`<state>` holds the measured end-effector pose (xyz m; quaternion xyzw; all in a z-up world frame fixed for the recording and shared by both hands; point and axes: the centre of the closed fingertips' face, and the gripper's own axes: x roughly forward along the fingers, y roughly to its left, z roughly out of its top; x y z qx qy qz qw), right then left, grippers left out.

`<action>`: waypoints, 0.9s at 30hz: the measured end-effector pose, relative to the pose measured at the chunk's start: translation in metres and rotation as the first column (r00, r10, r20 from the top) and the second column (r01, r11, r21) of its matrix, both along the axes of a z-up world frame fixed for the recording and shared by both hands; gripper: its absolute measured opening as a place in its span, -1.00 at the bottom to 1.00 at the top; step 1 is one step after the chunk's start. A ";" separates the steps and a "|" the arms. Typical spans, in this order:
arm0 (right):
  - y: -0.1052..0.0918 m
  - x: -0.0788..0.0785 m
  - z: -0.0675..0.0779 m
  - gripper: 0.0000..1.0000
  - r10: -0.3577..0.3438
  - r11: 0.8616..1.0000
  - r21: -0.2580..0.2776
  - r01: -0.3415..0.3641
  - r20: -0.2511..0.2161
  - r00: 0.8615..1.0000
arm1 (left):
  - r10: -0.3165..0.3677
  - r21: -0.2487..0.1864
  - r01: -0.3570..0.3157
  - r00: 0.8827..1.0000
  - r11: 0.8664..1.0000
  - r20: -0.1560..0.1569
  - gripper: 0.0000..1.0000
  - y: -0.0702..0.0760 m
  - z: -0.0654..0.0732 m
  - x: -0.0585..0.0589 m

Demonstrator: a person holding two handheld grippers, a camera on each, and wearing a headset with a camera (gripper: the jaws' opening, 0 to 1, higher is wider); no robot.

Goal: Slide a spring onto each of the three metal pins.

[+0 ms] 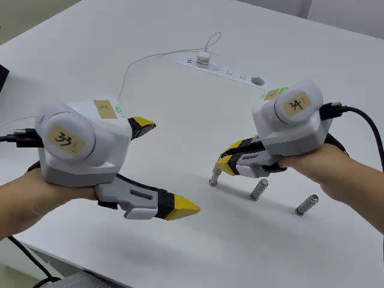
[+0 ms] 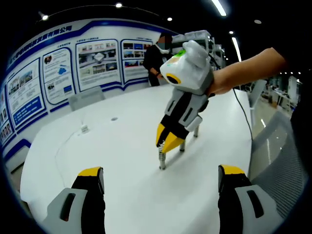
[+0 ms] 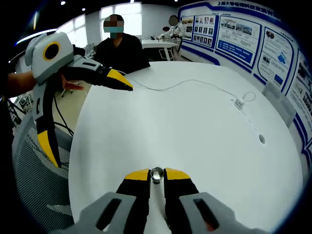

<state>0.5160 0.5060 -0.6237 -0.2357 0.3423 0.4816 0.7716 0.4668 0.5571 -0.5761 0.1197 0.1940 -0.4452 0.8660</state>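
Left gripper (image 1: pixel 168 166): I'm holding it spread wide, near left.
Right gripper (image 1: pixel 225 163): I'm pinching the spring (image 3: pixel 156 174) on the leftmost pin (image 1: pixel 215 177).

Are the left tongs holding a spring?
No, the left tongs stand wide open, with nothing gripped between their yellow tips.

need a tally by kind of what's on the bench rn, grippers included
grippers: 2 (left gripper, right gripper)
spring-covered pins: 3 (gripped pin, middle pin, end pin)
power strip: 1
charger plug with white cable: 1
total: 7
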 end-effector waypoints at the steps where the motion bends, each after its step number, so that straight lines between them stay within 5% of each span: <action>1: 0.000 0.000 -0.002 -0.78 0.000 1.000 -0.003 0.000 -0.002 1.000 | -0.001 0.001 0.001 1.000 1.000 0.000 0.99 0.000 0.000 -0.001; 18: 0.001 -0.001 -0.026 -0.77 0.011 0.998 -0.062 -0.013 -0.024 1.000 | 0.022 -0.013 -0.022 1.000 1.000 -0.003 0.96 0.006 0.002 0.002; 27: 0.001 -0.001 -0.025 -0.76 0.005 0.998 -0.056 -0.006 -0.016 1.000 | 0.006 -0.008 -0.006 1.000 1.000 -0.008 0.97 0.004 0.002 -0.001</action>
